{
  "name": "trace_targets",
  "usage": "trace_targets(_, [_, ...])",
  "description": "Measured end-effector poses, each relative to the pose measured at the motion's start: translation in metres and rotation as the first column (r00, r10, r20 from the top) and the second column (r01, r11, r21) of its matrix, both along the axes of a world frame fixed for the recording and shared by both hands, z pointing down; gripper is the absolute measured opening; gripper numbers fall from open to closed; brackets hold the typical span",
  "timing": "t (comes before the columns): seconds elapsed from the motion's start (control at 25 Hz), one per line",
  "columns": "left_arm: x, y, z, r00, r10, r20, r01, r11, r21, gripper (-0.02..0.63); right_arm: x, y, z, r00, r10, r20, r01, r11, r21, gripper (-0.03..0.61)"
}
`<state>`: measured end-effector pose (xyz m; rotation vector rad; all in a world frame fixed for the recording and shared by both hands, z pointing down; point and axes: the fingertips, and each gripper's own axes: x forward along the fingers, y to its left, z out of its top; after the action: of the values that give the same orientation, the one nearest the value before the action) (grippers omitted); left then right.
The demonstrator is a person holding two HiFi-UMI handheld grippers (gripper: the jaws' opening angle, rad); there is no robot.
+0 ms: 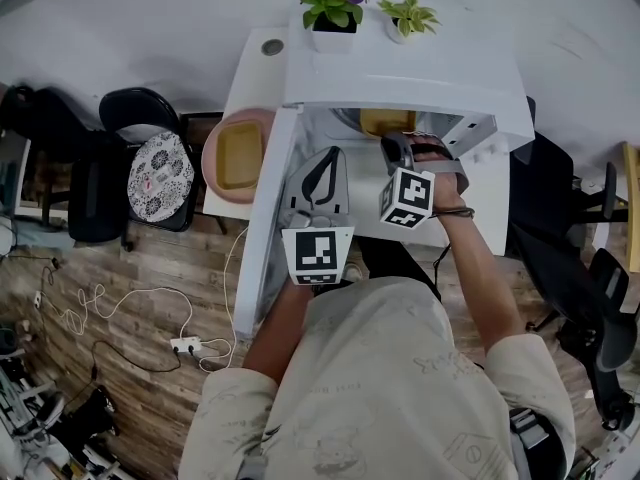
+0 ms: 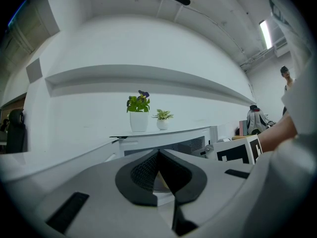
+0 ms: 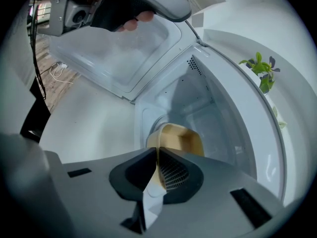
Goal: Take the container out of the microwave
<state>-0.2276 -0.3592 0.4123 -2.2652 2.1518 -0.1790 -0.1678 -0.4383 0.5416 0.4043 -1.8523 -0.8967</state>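
Found the microwave (image 1: 400,78) on the table (image 1: 243,93), door (image 1: 265,228) swung out to the left. Saw a larger plant (image 1: 333,3) on top and, right of it, a smaller plant (image 1: 407,15). Found the container (image 1: 385,121) inside the cavity, right gripper (image 1: 392,140) closed on its near rim, left gripper (image 1: 322,163) just before the opening, beside the door. Noted a round tray (image 1: 212,163) on the table left of the door, a chair (image 1: 150,173) further left, a power strip (image 1: 187,345) on the floor (image 1: 130,268).

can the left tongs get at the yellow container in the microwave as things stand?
Probably yes, but it's tight. The microwave door stands open beside the left tongs, leaving the cavity clear ahead. The right tongs clamp the near rim of the yellow container and crowd that side.
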Motion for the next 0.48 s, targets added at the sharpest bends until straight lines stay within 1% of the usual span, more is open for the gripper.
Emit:
trace_targets(0.16, [0.004,0.001,-0.001,1.000,0.012,0.003,-0.012,1.000,0.006,0.008,0.004,0.011,-0.005,1.000,-0.005,0.005,0.006,1.000,-0.011,0.035])
trace_targets(0.48, [0.011,0.005,-0.008,0.999,0.030,0.015,-0.030,0.999,0.018,0.008,0.021,0.024,-0.009,1.000,0.013,-0.001,-0.013,1.000,-0.007,0.035])
